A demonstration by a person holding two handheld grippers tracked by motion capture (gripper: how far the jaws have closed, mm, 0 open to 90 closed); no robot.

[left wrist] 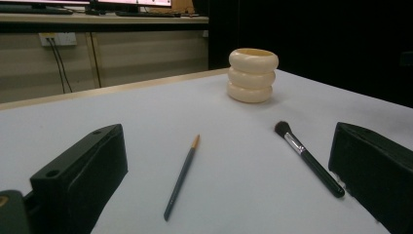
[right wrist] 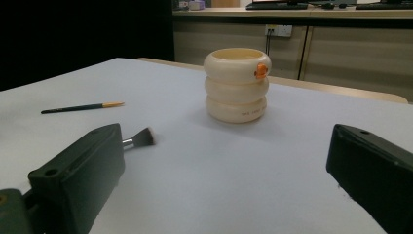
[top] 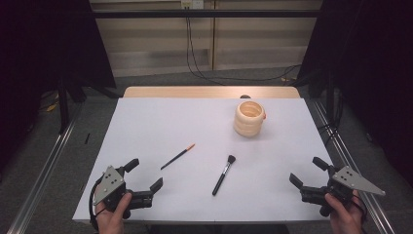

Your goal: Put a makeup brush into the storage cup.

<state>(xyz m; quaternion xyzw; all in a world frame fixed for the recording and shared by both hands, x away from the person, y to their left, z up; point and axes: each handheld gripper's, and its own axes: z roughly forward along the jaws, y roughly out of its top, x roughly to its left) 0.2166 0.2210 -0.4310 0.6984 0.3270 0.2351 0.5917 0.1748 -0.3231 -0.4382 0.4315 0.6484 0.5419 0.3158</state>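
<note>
The left gripper (top: 144,174) & right gripper (top: 305,171) rest at the near table corners, jaws wide, nothing held. Between them lie the thin dark paintbrush w/ orange tip (top: 178,156) and the black-handled makeup brush (top: 223,175); the cream ringed holder (top: 249,118) stands farther back.

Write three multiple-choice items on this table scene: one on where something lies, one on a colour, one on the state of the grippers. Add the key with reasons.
1. Where does the makeup brush lie relative to the thin paintbrush in the high view?
A. To its right
B. To its left
C. Inside the holder

2. What colour is the ringed holder?
A. Blue
B. Cream
C. Black

3. How do the left gripper and right gripper stand?
A. Both shut on brushes
B. Left shut, right open
C. Both open, holding nothing

Key: 1 A, the makeup brush lies nearer the table's middle, right of the paintbrush. 2 B, its three stacked rings are cream, with a small orange spot. 3 C, each pair of jaws stands wide apart above bare table.
</note>
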